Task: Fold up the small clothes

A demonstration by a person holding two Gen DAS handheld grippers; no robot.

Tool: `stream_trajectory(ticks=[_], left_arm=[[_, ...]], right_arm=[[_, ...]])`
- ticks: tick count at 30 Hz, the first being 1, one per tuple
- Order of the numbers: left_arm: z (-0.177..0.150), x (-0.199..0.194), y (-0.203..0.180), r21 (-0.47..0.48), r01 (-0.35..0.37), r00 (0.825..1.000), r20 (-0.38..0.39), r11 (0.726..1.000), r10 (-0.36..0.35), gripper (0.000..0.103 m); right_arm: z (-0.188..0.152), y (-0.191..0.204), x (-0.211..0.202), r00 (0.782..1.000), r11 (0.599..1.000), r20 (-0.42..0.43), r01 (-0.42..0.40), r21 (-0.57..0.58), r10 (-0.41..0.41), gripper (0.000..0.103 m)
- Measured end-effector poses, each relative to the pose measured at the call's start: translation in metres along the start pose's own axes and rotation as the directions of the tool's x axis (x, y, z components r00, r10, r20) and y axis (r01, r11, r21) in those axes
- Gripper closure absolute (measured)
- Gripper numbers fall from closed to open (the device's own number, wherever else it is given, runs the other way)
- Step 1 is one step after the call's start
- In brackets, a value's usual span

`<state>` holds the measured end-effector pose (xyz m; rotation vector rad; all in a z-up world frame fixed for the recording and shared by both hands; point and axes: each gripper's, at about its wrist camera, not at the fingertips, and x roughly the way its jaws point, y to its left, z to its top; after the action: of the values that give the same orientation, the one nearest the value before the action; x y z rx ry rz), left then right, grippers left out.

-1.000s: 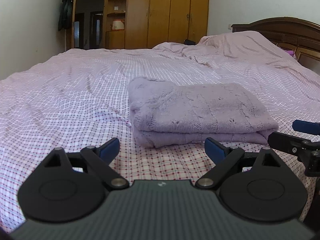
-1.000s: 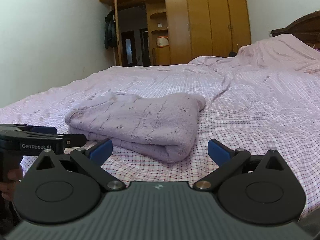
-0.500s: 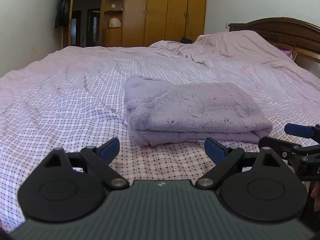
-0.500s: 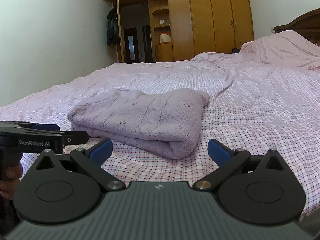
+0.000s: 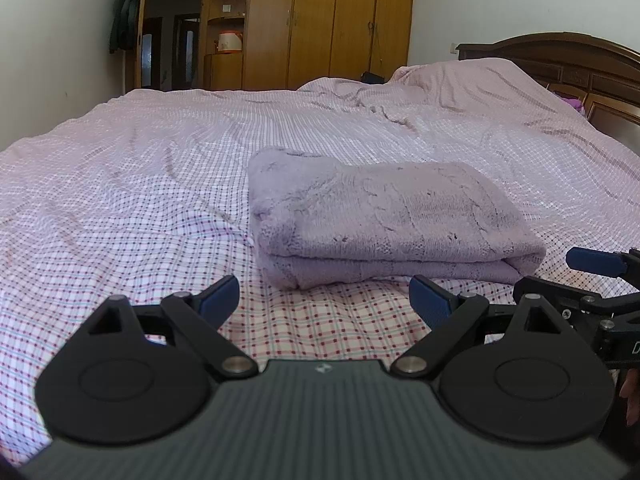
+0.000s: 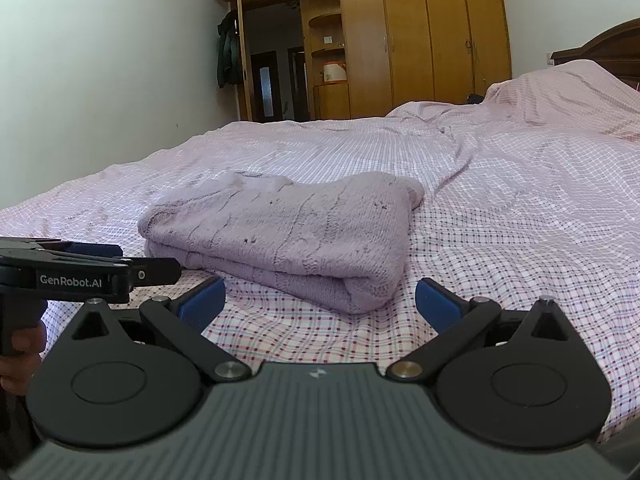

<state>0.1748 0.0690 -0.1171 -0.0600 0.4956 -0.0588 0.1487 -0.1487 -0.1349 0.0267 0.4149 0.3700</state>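
The lilac sweater (image 5: 384, 216) lies folded on the bed (image 5: 120, 184), just ahead of both grippers. The left gripper (image 5: 324, 294) and the right gripper (image 6: 320, 300) have spread, empty jaws — a careless nudge could undo the loose top layer.

Lilac sweater (image 5: 384, 216); pink-checked bedsheet (image 5: 132, 200); blue-tipped tongs (image 5: 324, 300).
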Motion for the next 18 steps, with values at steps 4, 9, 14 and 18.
stream_trajectory(ticks=[4, 9, 14, 18], left_arm=[[-0.0001, 0.0013, 0.0002, -0.002, 0.000, 1.000, -0.006, 1.000, 0.000, 0.010], [-0.0002, 0.0008, -0.0004, -0.001, 0.003, 1.000, -0.003, 1.000, -0.003, 0.010], [-0.0008, 0.0009, -0.0004, -0.002, 0.002, 1.000, -0.007, 1.000, -0.002, 0.010], [-0.0004, 0.0019, 0.0001, -0.005, 0.010, 1.000, -0.016, 1.000, -0.011, 0.010]], right_arm=[[-0.0004, -0.0006, 0.0010, 1.000, 1.000, -0.003, -0.003, -0.004, 0.003, 0.000], [-0.0011, -0.0013, 0.0017, 1.000, 1.000, -0.003, -0.004, -0.004, 0.004, 0.000], [-0.0018, -0.0013, 0.0042, 1.000, 1.000, -0.013, -0.007, -0.010, 0.007, 0.000], [-0.0019, -0.0012, 0.0048, 1.000, 1.000, -0.016, -0.011, -0.011, 0.010, 0.000]])
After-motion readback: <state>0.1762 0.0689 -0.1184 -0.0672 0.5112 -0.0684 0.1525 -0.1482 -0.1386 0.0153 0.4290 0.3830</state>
